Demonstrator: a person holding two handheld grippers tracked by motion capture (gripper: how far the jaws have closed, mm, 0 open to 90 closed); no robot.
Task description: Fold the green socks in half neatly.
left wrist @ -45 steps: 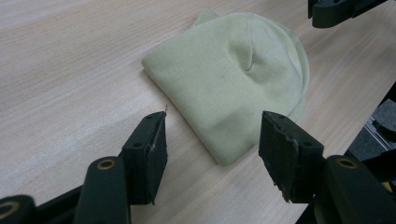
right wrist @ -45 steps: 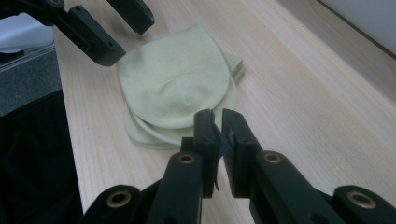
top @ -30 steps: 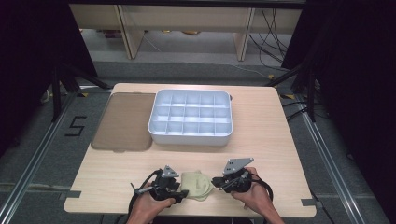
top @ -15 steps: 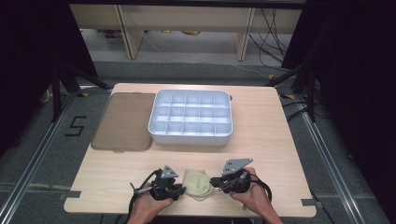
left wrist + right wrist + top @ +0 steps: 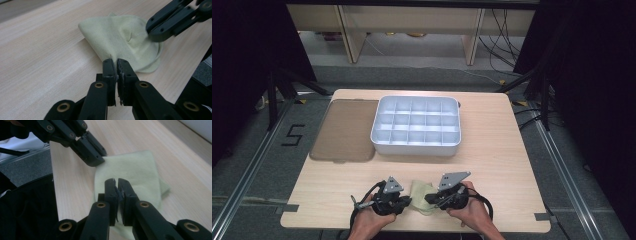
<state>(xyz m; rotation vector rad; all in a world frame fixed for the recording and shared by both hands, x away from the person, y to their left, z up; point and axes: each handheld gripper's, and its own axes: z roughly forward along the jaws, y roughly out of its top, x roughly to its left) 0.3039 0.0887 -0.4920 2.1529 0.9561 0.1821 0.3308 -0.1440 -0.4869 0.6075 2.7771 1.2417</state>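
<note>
At the table's (image 5: 492, 150) near edge, pale cloth (image 5: 421, 196) pinched between left gripper (image 5: 406, 201) and right gripper (image 5: 430, 198), jaws closed on opposite edges, right's grip apparently on a fold; cloth's length stretched side to side, divided tray (image 5: 416, 126) well beyond.

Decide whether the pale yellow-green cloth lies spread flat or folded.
Folded. The cloth is bunched into a small, creased wedge with doubled edges, pinched by the left gripper and right gripper.
</note>
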